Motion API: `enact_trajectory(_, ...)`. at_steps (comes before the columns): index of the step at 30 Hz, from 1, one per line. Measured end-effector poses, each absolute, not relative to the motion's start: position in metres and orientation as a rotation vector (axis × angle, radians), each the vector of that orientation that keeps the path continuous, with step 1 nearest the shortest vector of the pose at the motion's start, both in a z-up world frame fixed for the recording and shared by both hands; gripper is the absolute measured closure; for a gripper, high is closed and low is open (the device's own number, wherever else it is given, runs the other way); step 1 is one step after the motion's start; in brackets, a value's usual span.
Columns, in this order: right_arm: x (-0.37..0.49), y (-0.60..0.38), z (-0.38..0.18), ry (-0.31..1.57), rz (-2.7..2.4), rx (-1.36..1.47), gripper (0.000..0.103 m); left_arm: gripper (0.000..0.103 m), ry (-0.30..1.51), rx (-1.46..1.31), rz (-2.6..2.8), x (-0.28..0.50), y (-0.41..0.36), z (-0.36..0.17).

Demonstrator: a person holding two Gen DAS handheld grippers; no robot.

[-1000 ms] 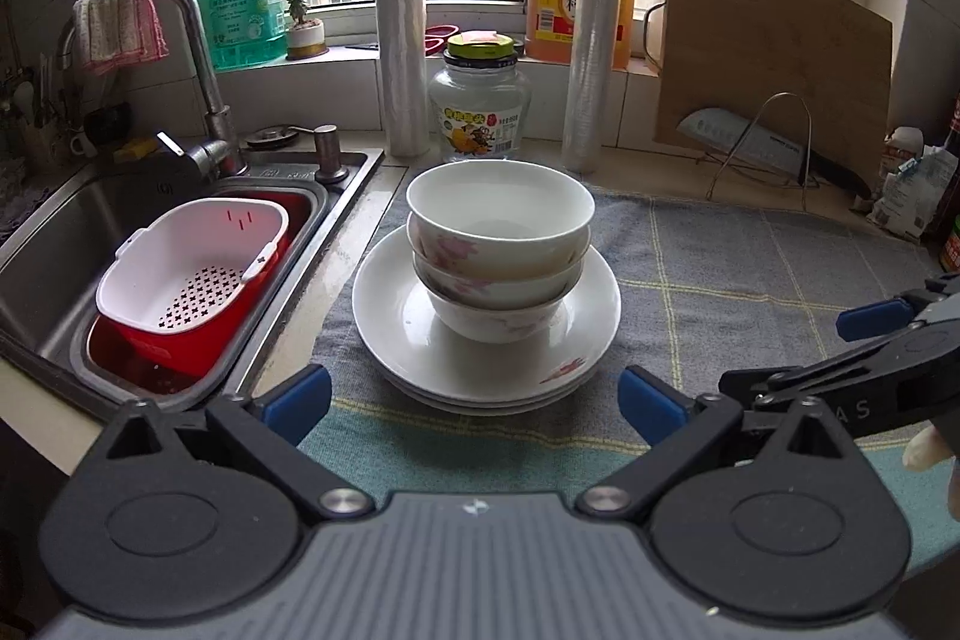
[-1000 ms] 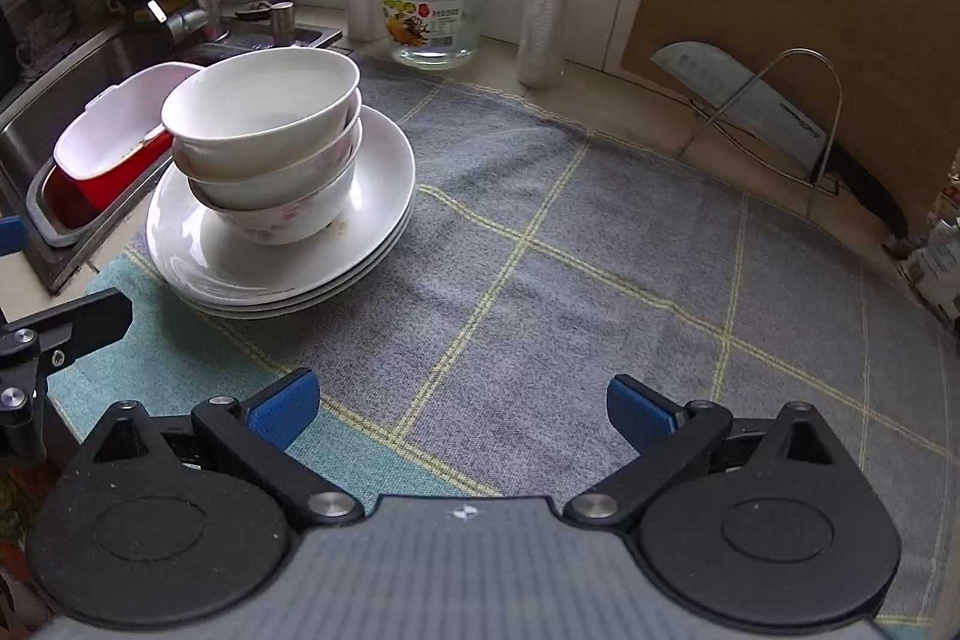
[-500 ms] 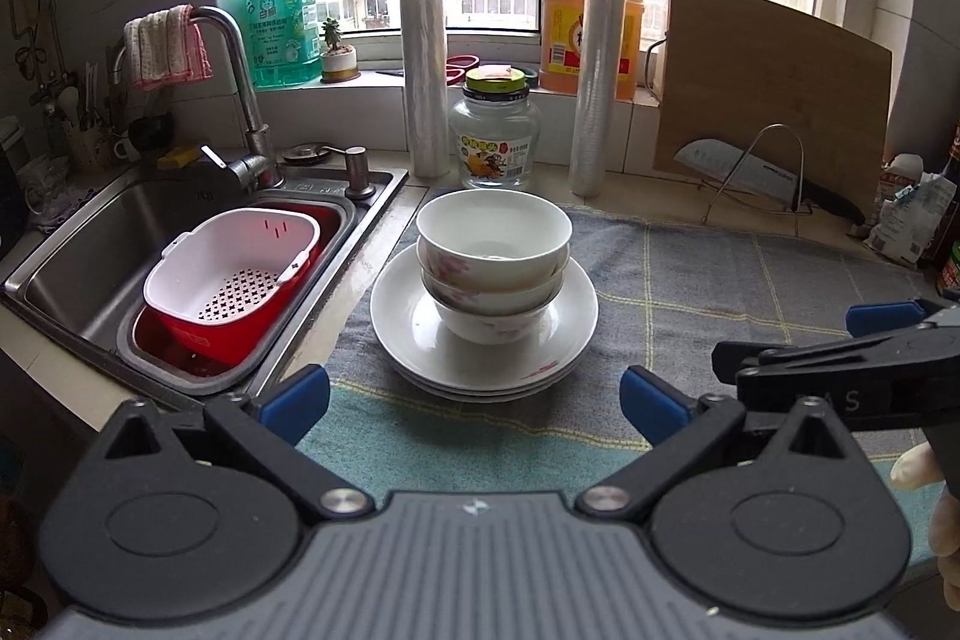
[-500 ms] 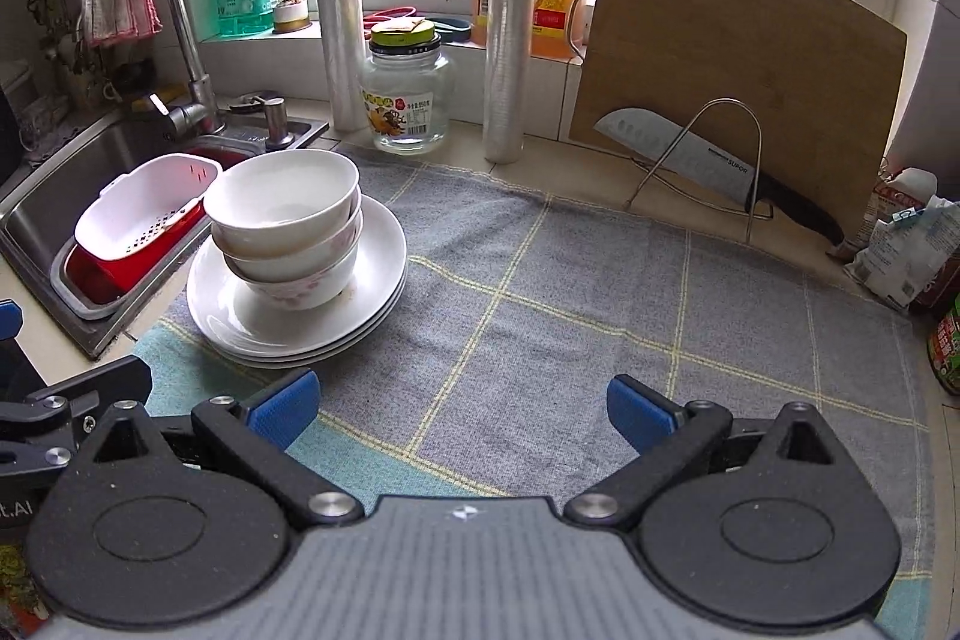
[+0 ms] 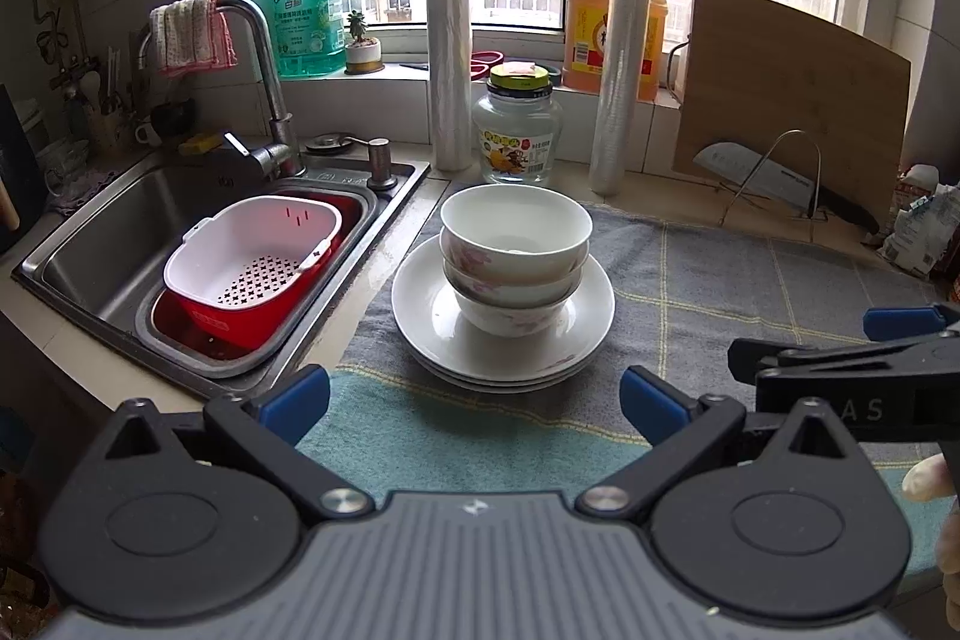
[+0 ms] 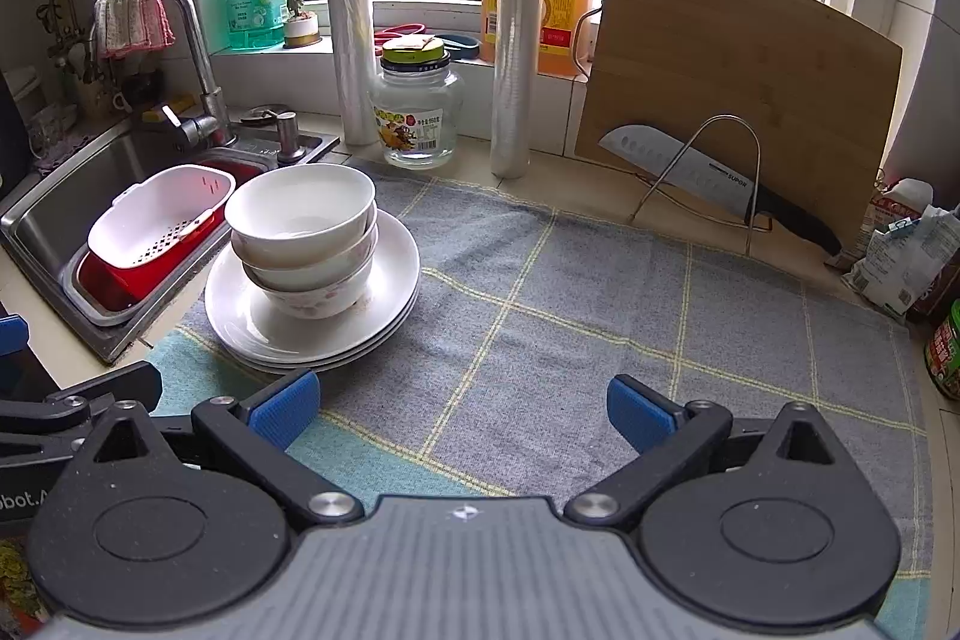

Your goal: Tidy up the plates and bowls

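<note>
1. Two grippers hang above the near edge of the counter, each with its blue-padded fingers spread wide and nothing between them: the left gripper [image 5: 474, 394] points at the crockery, the right gripper [image 6: 463, 403] at bare cloth.
2. Neither gripper touches any dish; the right one shows side-on at the right edge of the left wrist view, with a fingertip of the person's hand [image 5: 927, 481] beneath it.
3. Three bowls [image 5: 515, 235] are nested upright, and they sit in the middle of a stack of white plates [image 5: 420, 307].
4. That stack rests on the left end of a grey checked cloth [image 6: 600, 292], just beside the sink [image 5: 114, 244].
5. Inside the sink a white colander [image 5: 252, 250] lies tilted in a red basin [image 5: 204, 319].
6. Behind the cloth stand a glass jar [image 6: 417, 112], two film rolls, a wooden cutting board [image 6: 738, 82] and a knife [image 6: 690, 172] on a wire rack.
7. Bottles line the window sill.
</note>
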State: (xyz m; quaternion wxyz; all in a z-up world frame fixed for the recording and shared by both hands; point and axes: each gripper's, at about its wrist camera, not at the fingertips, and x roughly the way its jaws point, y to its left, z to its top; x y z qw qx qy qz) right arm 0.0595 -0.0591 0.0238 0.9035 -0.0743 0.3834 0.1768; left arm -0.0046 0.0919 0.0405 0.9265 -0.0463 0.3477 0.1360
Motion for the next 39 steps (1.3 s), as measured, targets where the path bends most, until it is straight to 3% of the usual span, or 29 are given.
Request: enact_trajectory(39, 0.0626, -0.058, 0.0273, 0.784, 0.336, -0.15, 0.0, 0.001, 0.72, -0.091, 0.269, 0.0045, 0.0921, 0.0443)
